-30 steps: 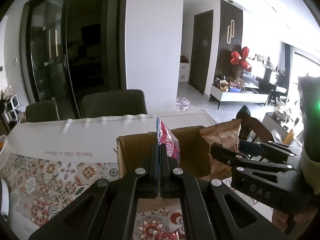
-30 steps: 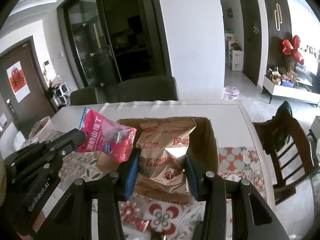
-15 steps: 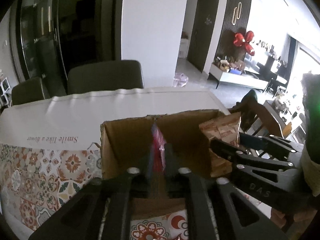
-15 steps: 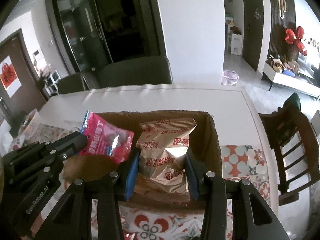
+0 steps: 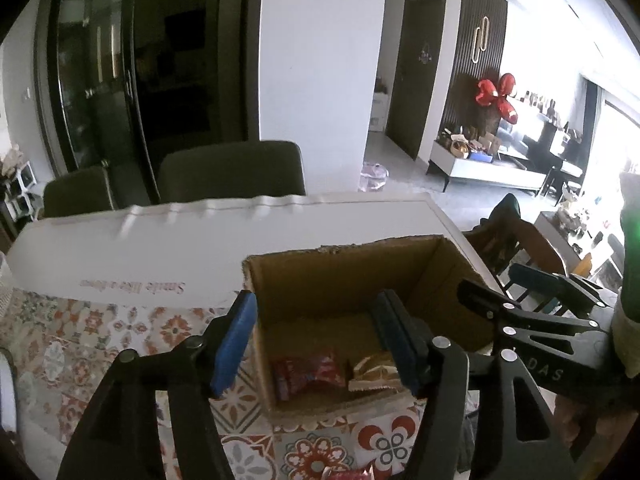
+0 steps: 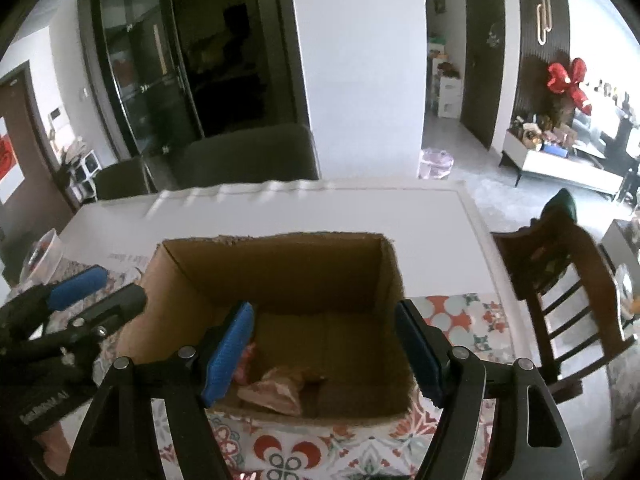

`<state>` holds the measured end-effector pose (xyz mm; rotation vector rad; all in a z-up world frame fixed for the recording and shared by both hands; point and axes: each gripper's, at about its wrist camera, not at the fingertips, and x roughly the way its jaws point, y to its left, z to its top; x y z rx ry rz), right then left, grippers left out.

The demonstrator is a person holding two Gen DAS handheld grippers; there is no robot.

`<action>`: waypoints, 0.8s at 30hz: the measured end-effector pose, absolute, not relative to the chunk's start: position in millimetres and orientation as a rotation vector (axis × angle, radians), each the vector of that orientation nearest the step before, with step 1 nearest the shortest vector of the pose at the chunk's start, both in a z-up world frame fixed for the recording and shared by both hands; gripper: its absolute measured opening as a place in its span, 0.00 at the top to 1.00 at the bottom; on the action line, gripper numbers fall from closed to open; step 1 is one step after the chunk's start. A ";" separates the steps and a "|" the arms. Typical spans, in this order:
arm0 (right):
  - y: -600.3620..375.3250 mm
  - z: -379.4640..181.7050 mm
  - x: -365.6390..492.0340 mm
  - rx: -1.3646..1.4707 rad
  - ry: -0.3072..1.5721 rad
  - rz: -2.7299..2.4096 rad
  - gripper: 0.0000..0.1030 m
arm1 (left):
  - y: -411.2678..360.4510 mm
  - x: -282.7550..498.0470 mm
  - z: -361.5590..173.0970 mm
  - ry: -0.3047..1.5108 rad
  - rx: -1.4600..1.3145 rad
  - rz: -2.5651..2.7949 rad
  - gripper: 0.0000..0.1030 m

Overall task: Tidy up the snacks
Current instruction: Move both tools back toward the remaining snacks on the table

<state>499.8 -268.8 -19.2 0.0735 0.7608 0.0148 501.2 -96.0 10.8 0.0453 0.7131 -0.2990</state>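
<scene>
Both snack bags have left the claws since a second ago: the red packet that the left claw pinched and the tan biscuit bag that the right claw clamped now lie on the floor of the cardboard box (image 5: 352, 280). Going left to right in the left wrist view, the left claw (image 5: 316, 336) has just been opening and its two blue pads stand apart with nothing between them, straddling the box's near left corner; below them lies one red packet (image 5: 310, 374), then one tan biscuit bag (image 5: 374, 368) just beside it, the two close together or touching. Further right, the right claw (image 5: 520, 284) shows from the side. In the right wrist view the right claw (image 6: 324, 350) has likewise just been opening; its pads are spread wide and empty above the box (image 6: 280, 276), with the two bags partly hidden under its left pad. The one box sits on the patterned tablecloth (image 5: 100, 340) of the table (image 5: 200, 240). Two dark chairs (image 5: 230, 172) stand behind it.
</scene>
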 end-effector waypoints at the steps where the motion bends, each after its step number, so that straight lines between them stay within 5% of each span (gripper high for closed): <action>1: -268.2 -16.0 496.0 0.073 0.753 0.012 0.29 | -95.2 498.0 13.6 0.705 0.049 -0.302 0.38; 24: -249.4 8.0 389.4 0.060 0.705 -0.013 0.29 | -76.0 395.4 26.9 0.680 0.232 -0.406 0.38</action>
